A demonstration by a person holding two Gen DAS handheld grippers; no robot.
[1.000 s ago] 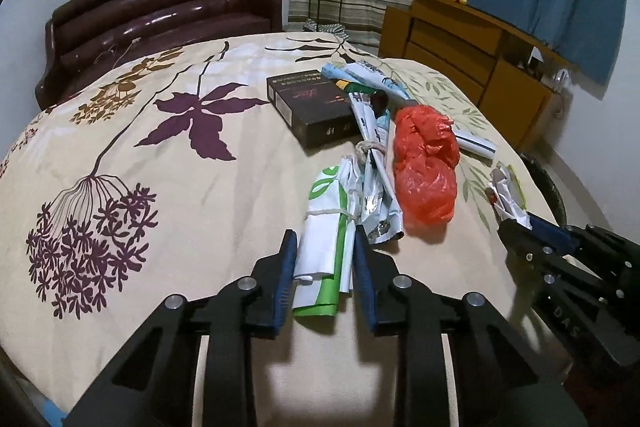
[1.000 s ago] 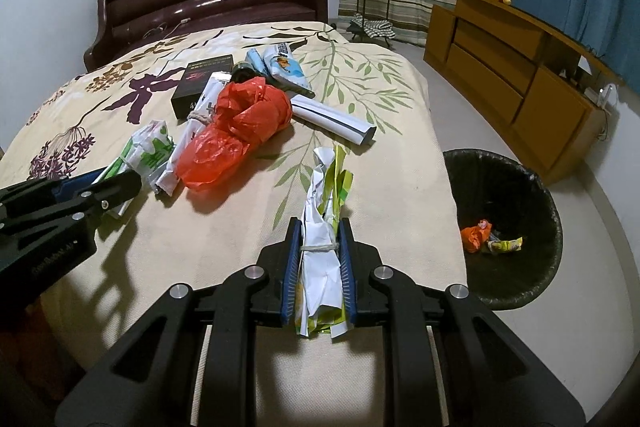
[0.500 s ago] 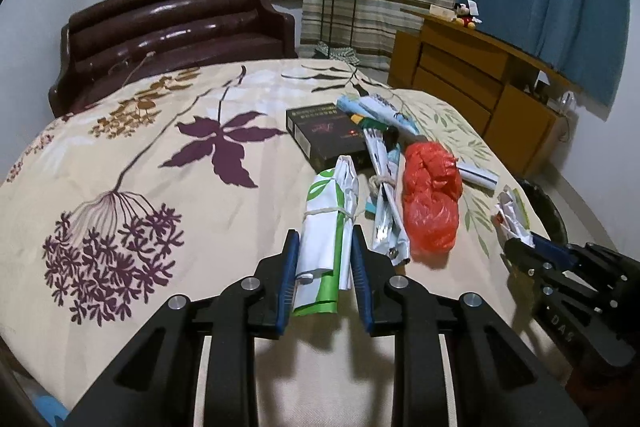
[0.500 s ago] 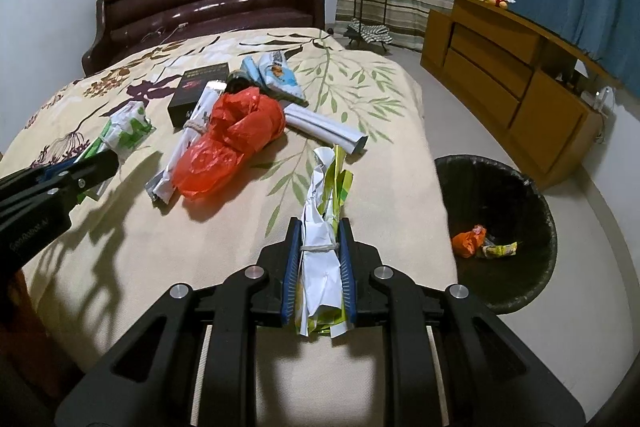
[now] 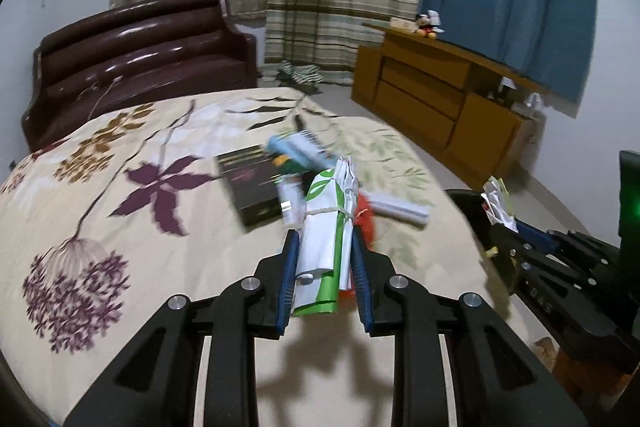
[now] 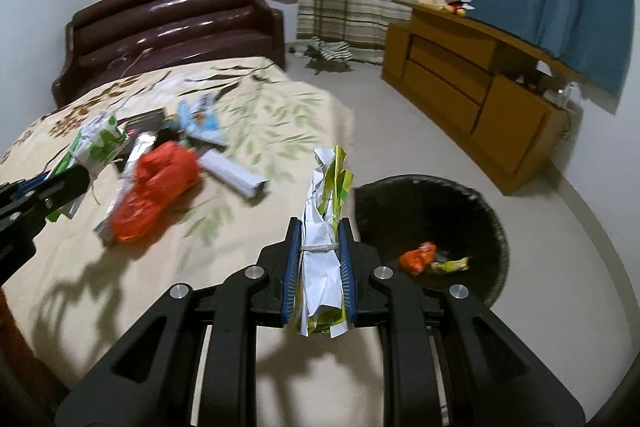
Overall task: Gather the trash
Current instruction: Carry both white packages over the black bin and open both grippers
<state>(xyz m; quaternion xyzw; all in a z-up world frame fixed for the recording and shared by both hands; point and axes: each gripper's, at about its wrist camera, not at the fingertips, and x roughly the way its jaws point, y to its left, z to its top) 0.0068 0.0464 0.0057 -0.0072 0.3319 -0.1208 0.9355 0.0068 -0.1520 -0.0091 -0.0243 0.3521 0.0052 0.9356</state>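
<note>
**Both grippers carry a tied bundle, bin waiting beside the bed**

The left gripper [image 5: 325,247] has its fingers clenched on a green-and-white wrapper bundle [image 5: 326,227], a roll of packaging tied round the middle with string. The string keeps the loose sheets together, so one pinch low on the roll lifts the whole lot; the bundle stands up out of the fingers and is clear of the bedspread [image 5: 120,247].

The right gripper [image 6: 319,259] grasps a white-and-yellow paper bundle [image 6: 325,219] in the same way, its fingers closed tight just at the string. It hangs at the edge of the bed, near the black trash bin [image 6: 492,219] that stands on the floor beside it. The bin already holds an orange wrapper [image 6: 418,257] and a yellow scrap [image 6: 450,264], which suggests it is the target for both bundles.

More trash lies clustered on the bed: a red plastic bag [image 6: 160,187], a white rolled packet [image 6: 234,177] just beside it, a blue snack packet [image 6: 200,119] and a dark box [image 5: 252,183]. Grouped this way, each piece sits within easy reach of either hand.

Judging by the layout, the step in hand is carrying both bundles toward the bin; the right one looks closer to a drop, since the bin's mouth opens just beyond its fingers.
</note>
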